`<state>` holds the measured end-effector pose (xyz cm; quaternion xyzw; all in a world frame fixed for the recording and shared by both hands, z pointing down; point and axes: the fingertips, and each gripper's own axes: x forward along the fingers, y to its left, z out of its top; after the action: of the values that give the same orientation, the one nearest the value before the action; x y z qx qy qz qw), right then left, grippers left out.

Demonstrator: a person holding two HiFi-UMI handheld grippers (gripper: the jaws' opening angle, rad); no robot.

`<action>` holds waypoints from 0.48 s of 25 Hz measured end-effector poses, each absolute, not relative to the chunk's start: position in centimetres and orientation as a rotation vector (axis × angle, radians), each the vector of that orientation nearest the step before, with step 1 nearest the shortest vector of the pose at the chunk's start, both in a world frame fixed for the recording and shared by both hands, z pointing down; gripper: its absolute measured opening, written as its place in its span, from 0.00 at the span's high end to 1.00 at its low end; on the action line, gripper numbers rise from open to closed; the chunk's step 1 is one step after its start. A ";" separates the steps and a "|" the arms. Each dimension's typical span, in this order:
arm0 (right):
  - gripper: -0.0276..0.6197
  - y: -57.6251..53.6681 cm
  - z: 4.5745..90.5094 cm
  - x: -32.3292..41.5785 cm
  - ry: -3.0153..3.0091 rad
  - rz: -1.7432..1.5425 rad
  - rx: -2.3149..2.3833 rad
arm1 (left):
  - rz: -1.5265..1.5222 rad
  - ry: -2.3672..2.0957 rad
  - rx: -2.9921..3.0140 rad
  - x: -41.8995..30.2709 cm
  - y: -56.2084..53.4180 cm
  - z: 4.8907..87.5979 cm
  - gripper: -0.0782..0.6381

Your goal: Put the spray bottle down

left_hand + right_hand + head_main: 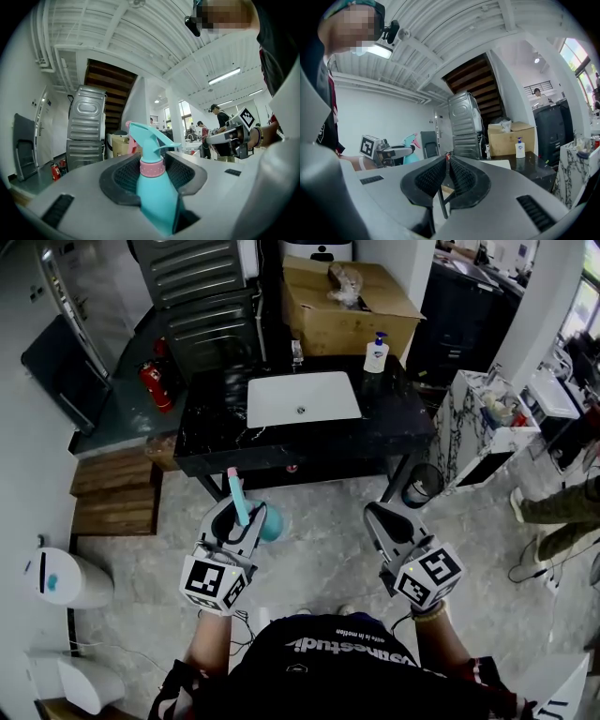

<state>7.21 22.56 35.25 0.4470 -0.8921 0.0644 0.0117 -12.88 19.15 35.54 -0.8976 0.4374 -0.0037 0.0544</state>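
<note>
Grey stone floor (pixel 319 549) all around, and the person is standing on it a bit short of the black table (pixel 216 442), so nothing has been put down yet. Closest in, the left tool (pixel 242 512) is clamped on the spray bottle (pixel 154 197). From the left gripper view, the pads squeeze the teal body just under the pink collar, with the trigger head poking out past the jaws. The bottle is up in the air over the floor, not touching any surface. The right tool (pixel 446 159) is pinched together with nothing in it, held out level next to the other one. Further out, the table has a white sink (pixel 302 397) set into it and a soap dispenser (pixel 376 354) by the back edge. A cardboard box (pixel 328 320) sits behind that. My read: the task is barely started. The bottle has to reach a surface, probably that table, go down upright, then the left jaws have to let go.
</note>
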 end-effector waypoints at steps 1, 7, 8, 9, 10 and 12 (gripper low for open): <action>0.89 22.5 35.3 6.7 -2.779 0.196 1.394 | -0.008 1.327 -2.727 -13.4 19.0 35.7 0.65; 0.89 21.9 36.9 4.8 -2.755 0.215 1.401 | -0.004 1.322 -2.754 -15.0 17.4 37.5 0.65; 0.89 21.5 37.3 4.7 -2.749 0.226 1.397 | -0.004 1.323 -2.759 -15.0 17.0 37.8 0.65; 0.89 21.0 37.7 4.7 -2.746 0.236 1.393 | -0.004 1.325 -2.764 -15.0 16.5 38.1 0.65; 0.89 20.3 37.9 4.8 -2.744 0.244 1.389 | -0.006 1.326 -2.767 -14.9 15.8 38.3 0.65; 0.89 18.6 38.2 5.1 -2.745 0.258 1.385 | -0.014 1.333 -2.769 -14.7 14.1 38.6 0.65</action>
<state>5.13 18.58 38.24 0.4487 -0.8893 0.0836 0.0282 -14.69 14.06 38.62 -0.9005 0.4335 -0.0046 0.0340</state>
